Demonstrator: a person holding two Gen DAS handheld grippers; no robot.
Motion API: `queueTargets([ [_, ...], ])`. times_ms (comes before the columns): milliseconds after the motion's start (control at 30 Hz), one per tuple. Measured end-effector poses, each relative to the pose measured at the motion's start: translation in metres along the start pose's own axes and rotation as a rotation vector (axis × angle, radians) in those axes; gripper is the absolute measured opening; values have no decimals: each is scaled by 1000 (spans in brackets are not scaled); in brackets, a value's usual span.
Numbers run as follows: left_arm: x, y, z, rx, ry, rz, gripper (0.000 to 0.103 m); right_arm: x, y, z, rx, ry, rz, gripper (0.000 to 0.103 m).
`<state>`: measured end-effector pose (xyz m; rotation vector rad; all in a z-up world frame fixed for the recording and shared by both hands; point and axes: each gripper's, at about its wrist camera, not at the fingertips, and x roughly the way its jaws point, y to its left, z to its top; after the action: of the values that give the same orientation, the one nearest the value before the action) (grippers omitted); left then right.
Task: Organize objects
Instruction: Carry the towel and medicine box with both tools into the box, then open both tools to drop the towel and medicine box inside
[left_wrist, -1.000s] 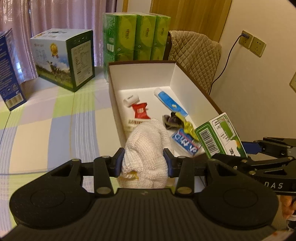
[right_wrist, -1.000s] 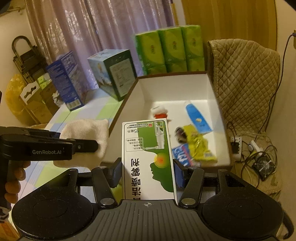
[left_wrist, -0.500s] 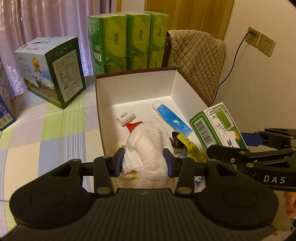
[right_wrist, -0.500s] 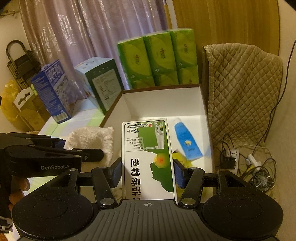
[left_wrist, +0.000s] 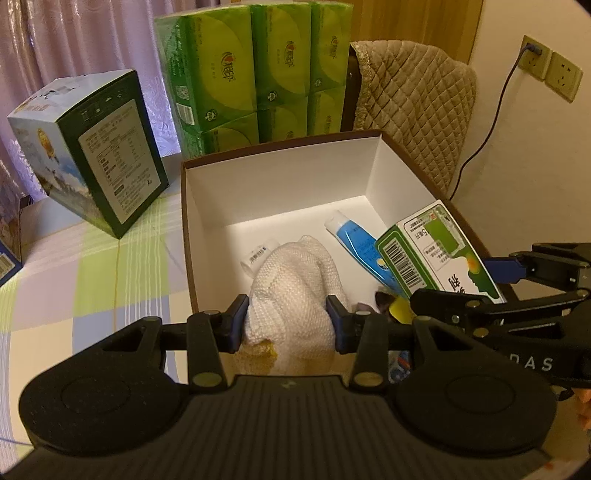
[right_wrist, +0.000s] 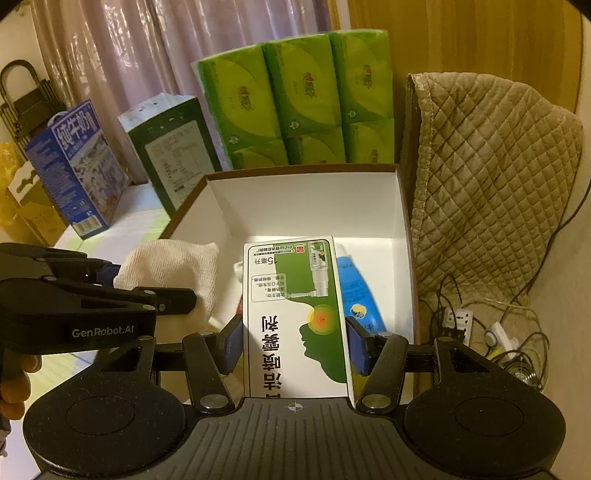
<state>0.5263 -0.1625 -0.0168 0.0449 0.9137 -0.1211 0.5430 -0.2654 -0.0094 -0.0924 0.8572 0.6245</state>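
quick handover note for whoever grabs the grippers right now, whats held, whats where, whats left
Left gripper: shut on the white knitted cloth, held over the near left part of the open white box.
Right gripper: shut on the green and white spray carton, held over the near right part of the box.
Already in the box: blue tube, small white tube, a few small packets near the front, partly hidden.
Done: both items carried over the box.
Left: lower and release the cloth and carton inside, probably into free floor toward the back.
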Motion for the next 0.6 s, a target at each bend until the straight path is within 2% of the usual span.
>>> queueTargets([
  [400,39,-2,23,20,24,3,42,30,-14,19,-8,23,-24,53],
  [433,41,-2,25,20,22,0,44,31,-16,20,-6,24,-23,53],
  [500,42,-2,27,22,11,4,56,33,-17,21,-3,23,-22,53],
  [533,42,-2,28,30,2,11,57,33,-18,22,-3,23,-22,53],
  [600,41,-1,29,39,-1,21,69,34,-18,23,-1,23,-20,53],
])
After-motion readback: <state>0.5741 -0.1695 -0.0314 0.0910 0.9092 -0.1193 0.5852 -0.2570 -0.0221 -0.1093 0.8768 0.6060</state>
